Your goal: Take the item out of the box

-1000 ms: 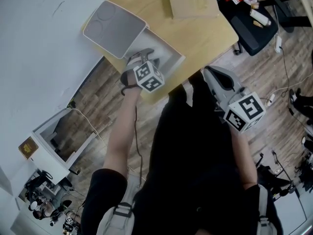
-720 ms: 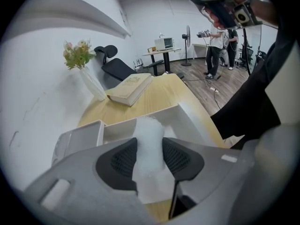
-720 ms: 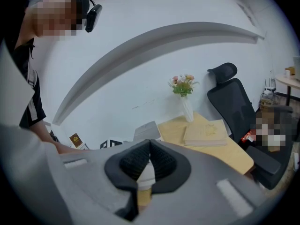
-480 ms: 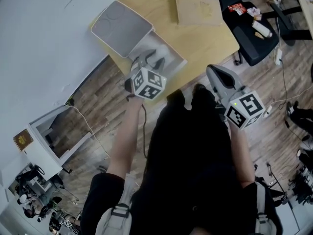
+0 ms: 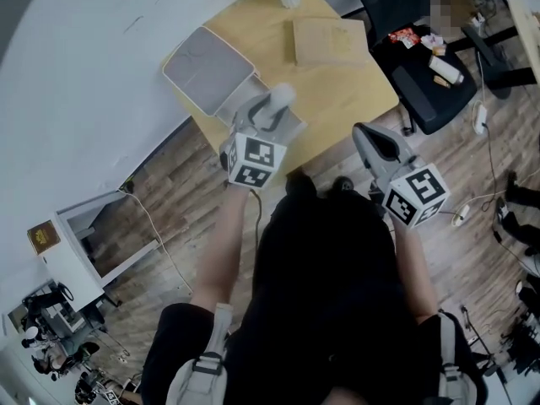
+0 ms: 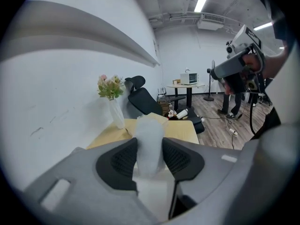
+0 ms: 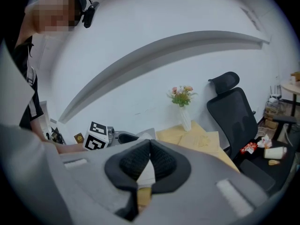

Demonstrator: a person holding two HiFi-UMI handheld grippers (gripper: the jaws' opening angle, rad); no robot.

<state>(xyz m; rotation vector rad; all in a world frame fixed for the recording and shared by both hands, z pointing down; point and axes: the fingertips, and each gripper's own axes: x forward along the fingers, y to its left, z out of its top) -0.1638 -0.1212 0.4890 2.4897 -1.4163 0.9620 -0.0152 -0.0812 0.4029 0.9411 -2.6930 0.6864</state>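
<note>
Up from the box (image 5: 226,108) since a second ago comes our left gripper (image 5: 274,104), its fingers clamped on the item (image 5: 283,96), a soft, frosted white column now above the box. Left of the box, its flat rounded lid (image 5: 207,70) reaches the pale wooden worktop's (image 5: 337,83) corner. Right of the box, off the worktop's edge, our right gripper (image 5: 364,135) hangs with its fingers pressed together, empty.

A light wooden table (image 5: 337,91) stood against a white wall (image 5: 76,74). A white vase of flowers (image 6: 116,114) sat at its far edge, with a flat cardboard sheet (image 5: 331,40) nearby. Beside the table, a black office chair (image 5: 426,91) held a red packet (image 5: 403,35) on its seat. Wood-plank floor (image 5: 181,188) lay below.
</note>
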